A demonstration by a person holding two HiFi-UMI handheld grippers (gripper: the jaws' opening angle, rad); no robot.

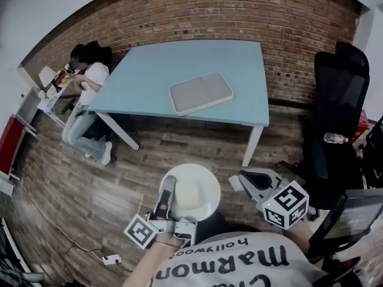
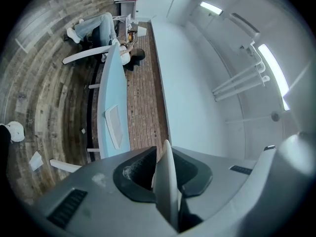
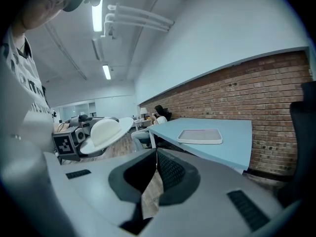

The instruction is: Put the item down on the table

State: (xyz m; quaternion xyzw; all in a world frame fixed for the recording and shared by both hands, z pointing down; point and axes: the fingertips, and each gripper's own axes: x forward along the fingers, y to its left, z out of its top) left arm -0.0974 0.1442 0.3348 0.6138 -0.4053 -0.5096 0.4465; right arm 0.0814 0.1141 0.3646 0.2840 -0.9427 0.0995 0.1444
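Head view: nearest, the white plate (image 1: pixel 200 187) is held by its rim in the left gripper (image 1: pixel 168 191), whose jaws are clamped narrowly on it above the wooden floor (image 1: pixel 149 154). Beside it, the right gripper (image 1: pixel 252 183) is carried with its jaws closed together and nothing between them. Farther off, the blue table (image 1: pixel 149 79), on which a grey tray (image 1: pixel 200 92) lies, is not yet reached. The approach and the set-down are judged still to be done.

A pale T-shirt (image 1: pixel 239 263) with dark lettering was worn; the grey left gripper (image 1: pixel 169 188) and right gripper (image 1: pixel 250 178) bore black-and-white marker cubes (image 1: pixel 286 205).
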